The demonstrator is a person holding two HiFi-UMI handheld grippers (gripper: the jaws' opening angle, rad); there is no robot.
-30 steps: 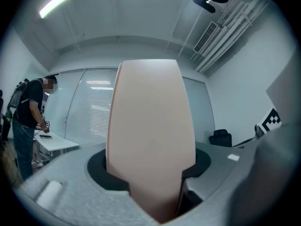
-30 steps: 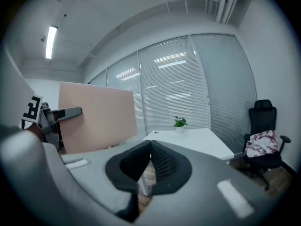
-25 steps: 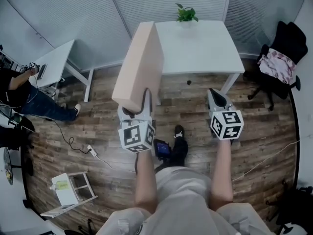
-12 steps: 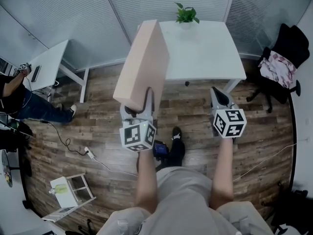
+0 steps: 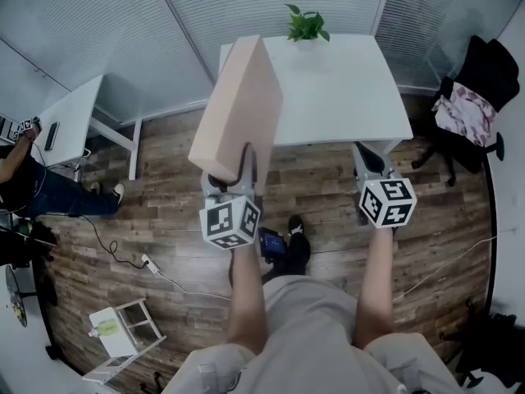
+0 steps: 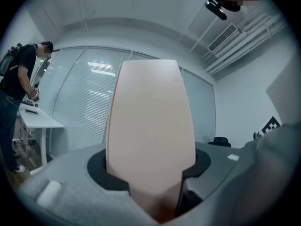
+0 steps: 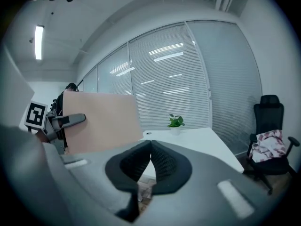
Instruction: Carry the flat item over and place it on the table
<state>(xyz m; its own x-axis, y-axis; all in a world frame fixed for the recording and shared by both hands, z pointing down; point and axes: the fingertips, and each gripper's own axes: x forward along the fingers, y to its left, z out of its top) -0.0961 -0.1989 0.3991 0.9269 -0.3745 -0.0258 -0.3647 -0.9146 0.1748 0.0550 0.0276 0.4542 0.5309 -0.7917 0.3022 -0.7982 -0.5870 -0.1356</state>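
Note:
A flat pale pink board [image 5: 238,109] stands on edge, held at its near end by my left gripper [image 5: 230,171], which is shut on it. In the left gripper view the board [image 6: 150,126] fills the middle and rises from between the jaws. Its far end overlaps the near left part of the white table [image 5: 344,89] in the head view. My right gripper [image 5: 367,164] is shut and holds nothing, just before the table's near right corner. The right gripper view shows the board [image 7: 101,121] at left and the table [image 7: 188,140] ahead.
A small potted plant [image 5: 306,25] stands at the table's far edge. A black chair with clothing [image 5: 474,105] is at right. A second white desk [image 5: 70,125] and a person [image 5: 25,183] are at left. A small white stool [image 5: 123,331] and cables lie on the wooden floor.
Both grippers and the board have come nearer the table; the board's far end now overlaps the table's left side. The person and desk at left have slid outward in view.

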